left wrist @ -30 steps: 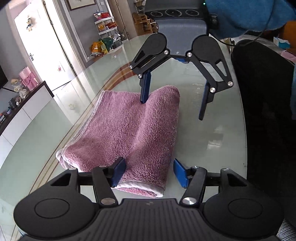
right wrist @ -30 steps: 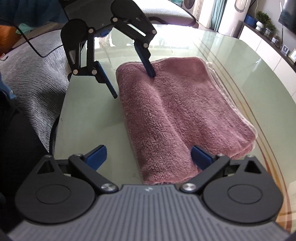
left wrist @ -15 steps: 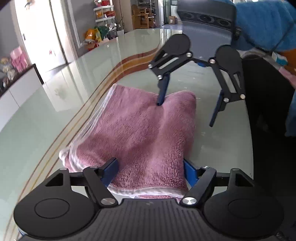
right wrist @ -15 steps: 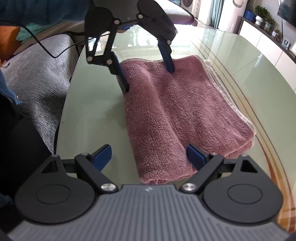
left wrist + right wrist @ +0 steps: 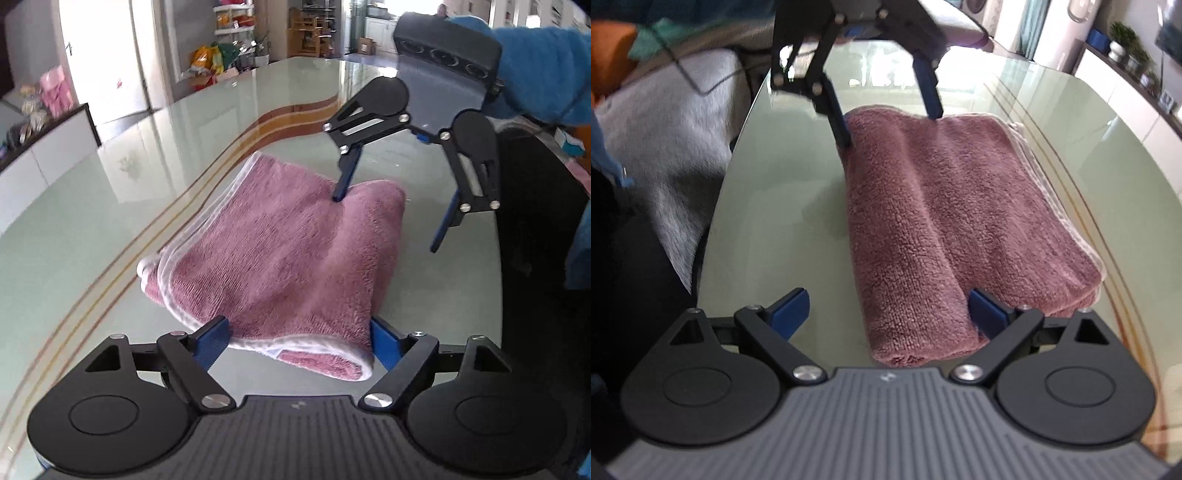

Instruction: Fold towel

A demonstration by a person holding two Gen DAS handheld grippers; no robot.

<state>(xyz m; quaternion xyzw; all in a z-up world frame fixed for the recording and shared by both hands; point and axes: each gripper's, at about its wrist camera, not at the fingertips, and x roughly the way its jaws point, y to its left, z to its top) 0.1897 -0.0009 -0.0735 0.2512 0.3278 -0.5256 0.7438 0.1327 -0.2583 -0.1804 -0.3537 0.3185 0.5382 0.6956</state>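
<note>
Left wrist: our left gripper point(image 5: 297, 341) gapes wide around the fluffy pink towel point(image 5: 280, 254), folded on the glossy glass tabletop point(image 5: 110, 206). Right wrist: our right gripper point(image 5: 888, 308) gapes wide over the towel's point(image 5: 945, 206) rounded fold.

Lying folded on glass table point(image 5: 122, 206) with pale green top and brown-gold curved stripes: mauve towel point(image 5: 280, 254), white-trimmed edges facing the stripes, sitting near the table's rounded end, near corner lifting slightly off glass
</note>
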